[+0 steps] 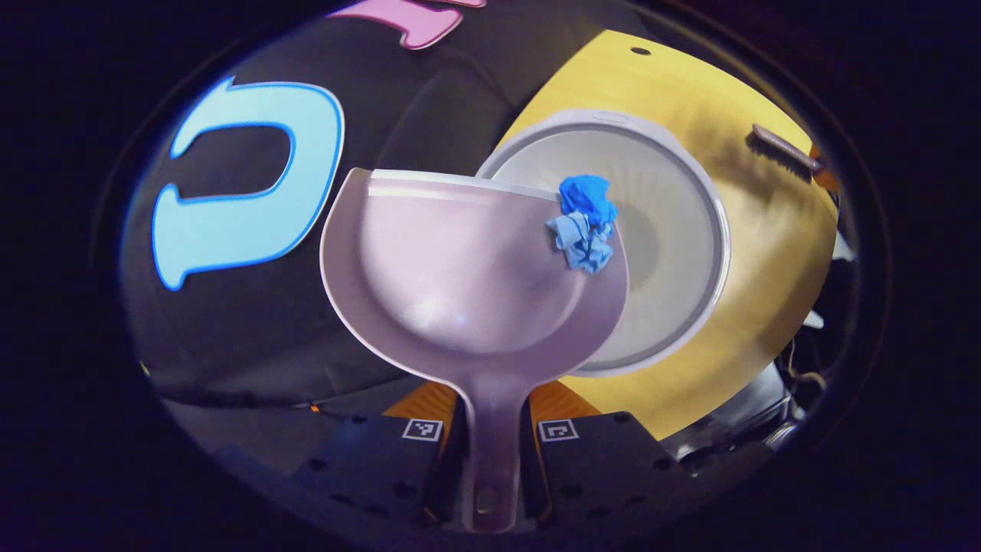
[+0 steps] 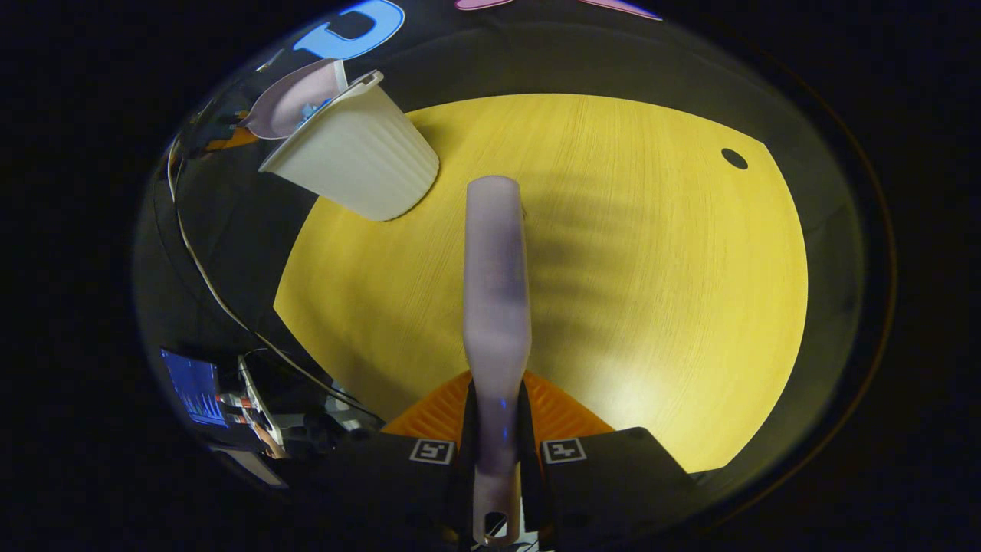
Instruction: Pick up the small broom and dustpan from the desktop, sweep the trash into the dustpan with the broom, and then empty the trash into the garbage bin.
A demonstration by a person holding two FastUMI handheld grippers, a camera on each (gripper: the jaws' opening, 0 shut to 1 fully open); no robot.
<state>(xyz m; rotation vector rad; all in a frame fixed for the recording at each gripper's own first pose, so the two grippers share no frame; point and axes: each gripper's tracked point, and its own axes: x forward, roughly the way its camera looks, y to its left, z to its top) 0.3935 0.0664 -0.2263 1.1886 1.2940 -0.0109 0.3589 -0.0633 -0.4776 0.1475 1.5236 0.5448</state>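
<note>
In the left gripper view my left gripper point(image 1: 490, 452) is shut on the handle of the pale lilac dustpan point(image 1: 460, 268), which is tilted over the white garbage bin point(image 1: 674, 230). Crumpled blue trash point(image 1: 586, 222) sits at the pan's front lip, above the bin's opening. The small broom point(image 1: 782, 146) shows far right. In the right gripper view my right gripper point(image 2: 497, 452) is shut on the lilac broom point(image 2: 497, 276), held over the yellow desktop point(image 2: 651, 291). The ribbed white bin point(image 2: 352, 165) stands at the upper left there, with the dustpan point(image 2: 295, 96) tipped at its rim.
Black cloth wall rises behind the desk. A small hole point(image 2: 733, 159) sits in the desktop at the far right corner. Cables point(image 2: 222, 307) and equipment lie off the desk's left edge in the right gripper view.
</note>
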